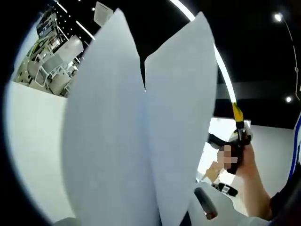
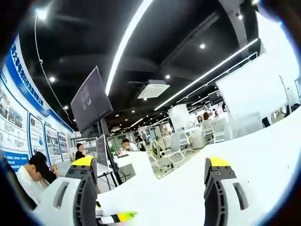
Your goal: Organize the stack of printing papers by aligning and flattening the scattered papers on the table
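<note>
My left gripper (image 1: 155,221) holds the papers (image 1: 141,141) upright off the tabletop (image 1: 33,141), its fingers clamped on their lower edge. My right gripper (image 2: 149,193) has its fingers (image 2: 218,188) apart, empty above the white tabletop (image 2: 263,160).

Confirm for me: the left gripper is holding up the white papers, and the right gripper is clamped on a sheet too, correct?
Not quite. In the right gripper view the right gripper is open with nothing between its jaws. The left gripper does hold the white papers up.
</note>
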A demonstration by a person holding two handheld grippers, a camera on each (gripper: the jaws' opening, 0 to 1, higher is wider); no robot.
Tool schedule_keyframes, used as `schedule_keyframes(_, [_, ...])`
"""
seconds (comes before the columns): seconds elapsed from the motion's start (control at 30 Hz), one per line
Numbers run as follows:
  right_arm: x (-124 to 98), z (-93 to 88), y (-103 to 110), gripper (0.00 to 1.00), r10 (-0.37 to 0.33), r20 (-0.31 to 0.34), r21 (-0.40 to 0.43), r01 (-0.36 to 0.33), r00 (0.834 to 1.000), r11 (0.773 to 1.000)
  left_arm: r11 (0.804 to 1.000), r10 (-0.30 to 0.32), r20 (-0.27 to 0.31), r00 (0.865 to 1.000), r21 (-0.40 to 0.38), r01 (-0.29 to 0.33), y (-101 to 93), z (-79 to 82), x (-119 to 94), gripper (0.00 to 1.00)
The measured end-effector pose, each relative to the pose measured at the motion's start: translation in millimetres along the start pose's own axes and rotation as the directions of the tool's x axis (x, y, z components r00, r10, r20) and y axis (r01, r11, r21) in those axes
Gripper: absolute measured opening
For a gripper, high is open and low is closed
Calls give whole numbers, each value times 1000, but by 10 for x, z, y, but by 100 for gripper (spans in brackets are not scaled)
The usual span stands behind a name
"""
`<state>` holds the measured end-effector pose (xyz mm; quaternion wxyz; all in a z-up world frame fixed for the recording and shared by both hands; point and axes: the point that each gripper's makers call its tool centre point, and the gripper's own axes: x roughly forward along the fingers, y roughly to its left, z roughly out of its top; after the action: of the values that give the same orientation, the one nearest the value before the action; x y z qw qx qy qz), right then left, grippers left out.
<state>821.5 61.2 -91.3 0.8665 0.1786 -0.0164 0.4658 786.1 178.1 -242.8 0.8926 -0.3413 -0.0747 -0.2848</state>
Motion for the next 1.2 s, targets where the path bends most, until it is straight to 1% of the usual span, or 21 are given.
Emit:
schedule_keyframes(0.27, [-180, -26, -86, 90, -31, -23, -15, 30, 999, 999, 1000, 3, -1, 1000, 3, -3, 5, 0, -1, 6])
schedule_keyframes(0.47, [-330, -100, -164, 90, -63, -51, -36, 61, 997, 997, 1000, 4, -1, 1000, 1, -4, 8, 3, 0, 6])
schedule_keyframes(0.83, [-599, -201, -278, 90, -97, -74, -51, 93, 993, 994, 1000, 5, -3, 1000, 7, -5, 10, 4, 4, 6])
schedule_keyframes(1.07, [-825, -306, -447, 90, -132, -91, -48, 128, 987, 991, 1000, 7, -4, 1000, 11, -7, 11, 4, 5, 7])
schedule_keyframes(1.2, [-937, -320, -534, 90, -141, -71, -15, 141, 987, 990, 1000, 7, -4, 1000, 12, -7, 11, 3, 4, 7])
